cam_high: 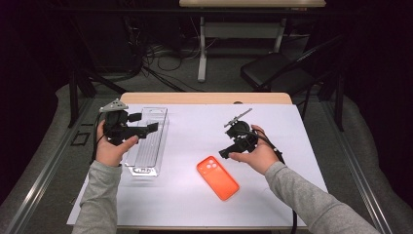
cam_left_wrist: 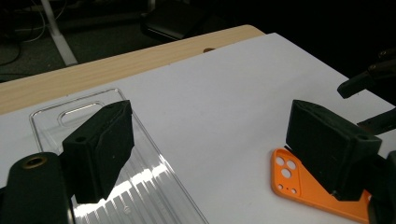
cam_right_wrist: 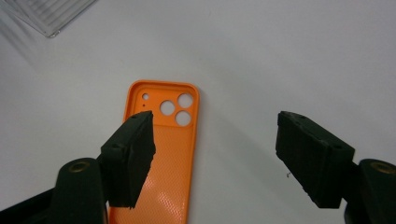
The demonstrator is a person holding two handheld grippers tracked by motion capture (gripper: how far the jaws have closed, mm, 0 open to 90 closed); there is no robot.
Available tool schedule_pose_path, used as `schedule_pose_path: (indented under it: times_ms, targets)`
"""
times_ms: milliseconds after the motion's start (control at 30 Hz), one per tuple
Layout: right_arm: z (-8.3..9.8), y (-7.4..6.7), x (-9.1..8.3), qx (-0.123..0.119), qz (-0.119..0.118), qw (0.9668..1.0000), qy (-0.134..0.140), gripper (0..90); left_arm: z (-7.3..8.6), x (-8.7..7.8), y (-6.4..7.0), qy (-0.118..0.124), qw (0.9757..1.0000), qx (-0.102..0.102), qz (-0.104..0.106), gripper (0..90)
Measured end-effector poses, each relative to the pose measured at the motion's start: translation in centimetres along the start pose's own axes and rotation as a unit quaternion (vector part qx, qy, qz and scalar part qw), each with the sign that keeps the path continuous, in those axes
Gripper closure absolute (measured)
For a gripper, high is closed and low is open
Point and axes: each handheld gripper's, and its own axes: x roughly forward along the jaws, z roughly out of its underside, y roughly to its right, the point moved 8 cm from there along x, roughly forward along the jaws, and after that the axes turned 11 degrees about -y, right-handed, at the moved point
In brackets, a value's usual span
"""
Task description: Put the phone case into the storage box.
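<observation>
An orange phone case lies inside-up on the white table cover, with its camera holes at the far end. My right gripper hovers just above that end, open and holding nothing. In the right gripper view the case lies below the left jaw, and the gap of the gripper is over bare white cover. A clear plastic tray lies at the left. My left gripper hangs over it, open and empty. In the left gripper view the gripper spans the tray and the case.
The white cover leaves a wooden strip bare at the table's far edge. A black chair and cables stand on the floor beyond. The tray's corner shows at the top left of the right gripper view.
</observation>
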Motion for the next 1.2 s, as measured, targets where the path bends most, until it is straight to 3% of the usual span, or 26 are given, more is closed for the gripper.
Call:
schedule_pose_path:
  times_ms: [133,233,267,333,367,600,633,700,767,967,1000,1133,1200]
  targets:
    - [0.0,0.0,0.5,0.005,-0.005,0.9999,-0.008,27.6,0.0,0.0,0.0,0.001,1.0000,-0.003,0.001,15.3]
    - [0.3,-0.1,0.9,0.012,-0.009,0.9996,-0.026,27.7,0.0,-0.1,0.2,0.004,0.9999,-0.004,0.015,15.3]
    - [0.6,-0.1,1.0,0.004,-0.006,0.9991,-0.042,30.3,-0.1,-0.3,0.4,0.008,0.9995,-0.006,0.029,15.3]
    - [0.6,-0.2,1.3,0.006,-0.008,0.9993,-0.037,30.7,-0.1,-0.5,0.5,0.009,0.9996,-0.006,0.026,15.3]
    - [0.8,-0.2,1.1,0.000,-0.006,0.9985,-0.054,31.5,-0.1,-0.5,0.5,0.009,0.9996,-0.004,0.026,15.5]
    - [0.6,-0.5,1.5,-0.002,-0.010,0.9989,-0.047,39.5,-0.2,-0.6,0.7,0.008,0.9996,-0.001,0.025,15.5]
    - [0.7,-0.4,1.4,-0.006,-0.008,0.9983,-0.058,40.1,-0.2,-0.6,0.7,0.008,0.9996,-0.001,0.025,15.5]
    - [0.6,-0.5,1.8,-0.006,-0.011,0.9985,-0.053,41.4,-0.2,-0.7,0.6,0.006,0.9998,0.000,0.016,15.5]
    - [0.7,-0.6,1.8,-0.005,-0.008,0.9978,-0.065,41.2,-0.1,-0.7,0.6,0.006,0.9998,-0.002,0.016,15.5]
    - [0.6,-0.9,2.7,-0.018,0.002,0.9980,-0.061,41.2,0.0,-0.5,0.4,0.001,0.9999,-0.003,0.013,15.8]
    - [0.7,-0.9,2.8,-0.020,0.003,0.9972,-0.072,41.6,0.1,-0.5,0.3,-0.001,0.9999,-0.003,0.012,15.9]
    - [0.8,-1.1,3.3,-0.014,0.005,0.9970,-0.076,43.2,0.2,-0.5,0.2,0.000,0.9999,-0.009,0.011,15.8]
    - [1.1,-1.3,3.5,0.000,0.004,0.9959,-0.091,43.7,0.2,-0.6,0.1,0.000,0.9999,-0.009,0.011,15.9]
